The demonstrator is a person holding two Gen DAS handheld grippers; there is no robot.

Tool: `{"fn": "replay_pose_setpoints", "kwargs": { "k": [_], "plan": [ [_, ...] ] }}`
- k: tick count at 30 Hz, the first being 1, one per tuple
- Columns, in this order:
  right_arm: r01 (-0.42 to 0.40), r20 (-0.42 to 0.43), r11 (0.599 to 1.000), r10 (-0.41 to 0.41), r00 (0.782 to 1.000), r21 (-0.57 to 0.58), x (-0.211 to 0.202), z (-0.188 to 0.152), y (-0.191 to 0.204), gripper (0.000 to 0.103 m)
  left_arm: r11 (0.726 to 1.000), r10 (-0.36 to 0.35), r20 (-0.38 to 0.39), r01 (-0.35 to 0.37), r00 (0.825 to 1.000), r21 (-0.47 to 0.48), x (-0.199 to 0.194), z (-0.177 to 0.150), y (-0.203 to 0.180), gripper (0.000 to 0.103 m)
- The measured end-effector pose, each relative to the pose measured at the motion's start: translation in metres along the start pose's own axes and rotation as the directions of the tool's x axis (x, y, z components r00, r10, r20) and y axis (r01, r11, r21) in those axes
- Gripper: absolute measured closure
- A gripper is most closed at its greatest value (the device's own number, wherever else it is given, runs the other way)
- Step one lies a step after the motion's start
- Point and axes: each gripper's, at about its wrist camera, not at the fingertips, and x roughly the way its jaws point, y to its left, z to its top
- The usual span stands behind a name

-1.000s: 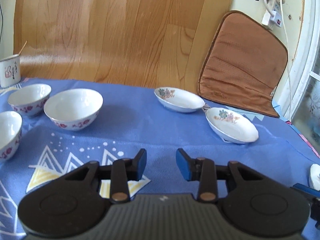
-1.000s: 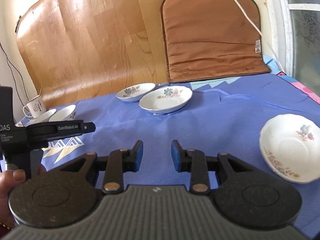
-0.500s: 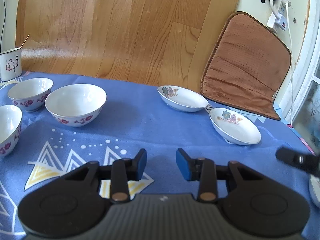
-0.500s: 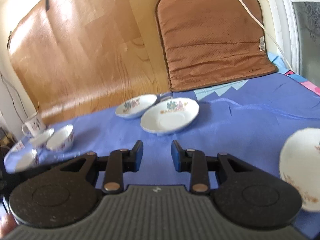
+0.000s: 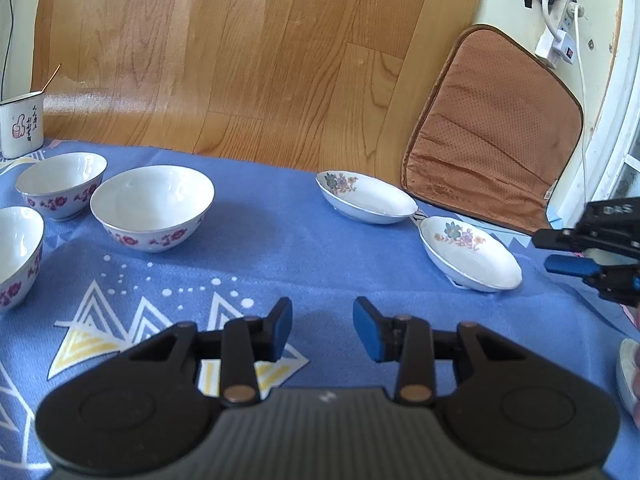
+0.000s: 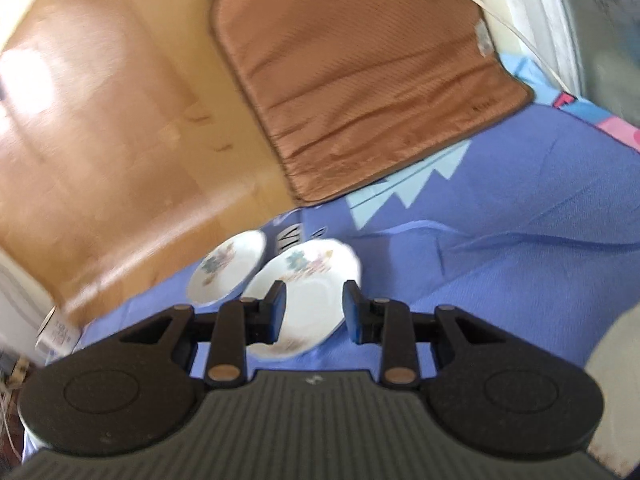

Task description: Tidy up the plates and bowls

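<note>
Blue cloth (image 5: 280, 240), edge-cropped bowl (image 5: 16, 256)

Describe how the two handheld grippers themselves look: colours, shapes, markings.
Both match. The left gripper has a ribbed dark-grey body, two round black discs, black linkage arms with copper-coloured rivets, and blue pads on its fingers. The right gripper looks the same; seen from the left wrist view, its side bears white "DAS" lettering.

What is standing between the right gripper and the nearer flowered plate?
Nothing visible. The right gripper is open and points at the nearer flowered plate. Only bare blue cloth lies around it. The second flowered plate sits beside it, further off.
</note>
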Motion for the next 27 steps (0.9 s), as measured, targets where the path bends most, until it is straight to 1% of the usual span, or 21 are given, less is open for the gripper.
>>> {"fn": "replay_pose_setpoints", "kwargs": {
  "k": [6, 12, 14, 15, 16, 18, 20, 22, 23, 25, 27],
  "plan": [
    [0.063, -0.045, 0.996, -0.06, 0.997, 0.07, 0.027, 0.007, -0.012, 0.069, 1.0, -0.006, 0.001, 0.006, 1.0, -0.002, 0.0, 0.0, 0.0, 0.068],
    [0.083, -0.076, 0.995, -0.079, 0.994, 0.057, 0.041, 0.007, -0.011, 0.069, 1.0, -0.017, 0.001, 0.017, 1.0, -0.012, -0.001, 0.001, 0.003, 0.068],
    [0.077, -0.109, 0.994, -0.069, 0.992, 0.072, 0.05, 0.007, -0.012, 0.076, 0.999, -0.033, 0.007, 0.033, 0.999, -0.025, -0.003, 0.003, 0.005, 0.068],
    [0.067, -0.126, 0.994, -0.056, 0.99, 0.086, 0.053, 0.006, -0.014, 0.09, 0.998, -0.045, 0.013, 0.045, 0.999, -0.037, -0.004, 0.003, 0.007, 0.068],
    [0.068, -0.142, 0.993, -0.053, 0.988, 0.096, 0.054, 0.006, -0.014, 0.093, 0.997, -0.057, 0.017, 0.058, 0.998, -0.051, -0.005, 0.004, 0.01, 0.068],
    [0.03, -0.163, 0.991, -0.009, 0.987, 0.128, 0.05, 0.004, -0.015, 0.093, 0.992, -0.088, 0.025, 0.09, 0.996, -0.091, -0.006, 0.005, 0.017, 0.064],
    [-0.029, -0.201, 0.984, 0.064, 0.977, 0.176, 0.043, 0.0, -0.014, 0.093, 0.986, -0.109, 0.034, 0.112, 0.993, -0.125, -0.006, 0.006, 0.023, 0.063],
    [-0.095, -0.249, 0.967, 0.155, 0.956, 0.235, 0.036, -0.006, -0.014, 0.093, 0.98, -0.13, 0.041, 0.135, 0.991, -0.146, -0.006, 0.007, 0.026, 0.063],
    [-0.119, -0.264, 0.961, 0.186, 0.946, 0.248, 0.032, -0.01, -0.012, 0.093, 0.978, -0.136, 0.045, 0.141, 0.99, -0.153, -0.007, 0.008, 0.027, 0.063],
    [-0.157, -0.289, 0.956, 0.229, 0.929, 0.249, 0.021, -0.02, -0.008, 0.093, 0.975, -0.144, 0.052, 0.15, 0.988, -0.162, -0.009, 0.007, 0.028, 0.063],
    [-0.19, -0.32, 0.947, 0.27, 0.908, 0.261, 0.012, -0.031, -0.006, 0.093, 0.975, -0.143, 0.046, 0.149, 0.989, -0.165, -0.008, 0.007, 0.028, 0.063]
  ]
}}
